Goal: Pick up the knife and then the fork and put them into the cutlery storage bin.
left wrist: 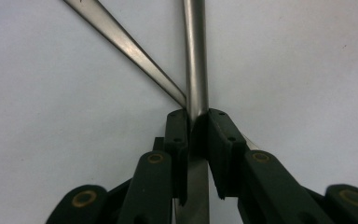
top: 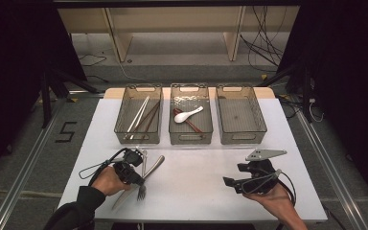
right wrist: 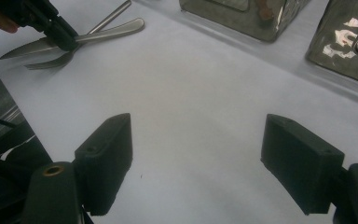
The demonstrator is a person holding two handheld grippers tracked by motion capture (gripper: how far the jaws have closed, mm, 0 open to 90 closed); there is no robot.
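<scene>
A steel knife (top: 154, 164) lies slanted on the white table (top: 196, 167) at the front left, crossing a steel fork (top: 142, 190). My left gripper (top: 138, 179) is shut on the knife (left wrist: 195, 56) near where handle meets blade, and the pads press its sides. The fork's handle (left wrist: 130, 46) runs off diagonally beside the jaws. My right gripper (top: 235, 175) rests at the front right, held in a hand, with its jaws wide open (right wrist: 196, 135) over bare table. From the right gripper view I see the left gripper (right wrist: 65, 35) clamped on the knife (right wrist: 116, 29) above the fork (right wrist: 46, 63).
Three see-through grey bins stand in a row at the back. The left bin (top: 137, 140) holds chopsticks (top: 139, 114), the middle bin (top: 190, 140) a white spoon (top: 188, 115) and a dark red one, and the right bin (top: 242, 139) has nothing in it.
</scene>
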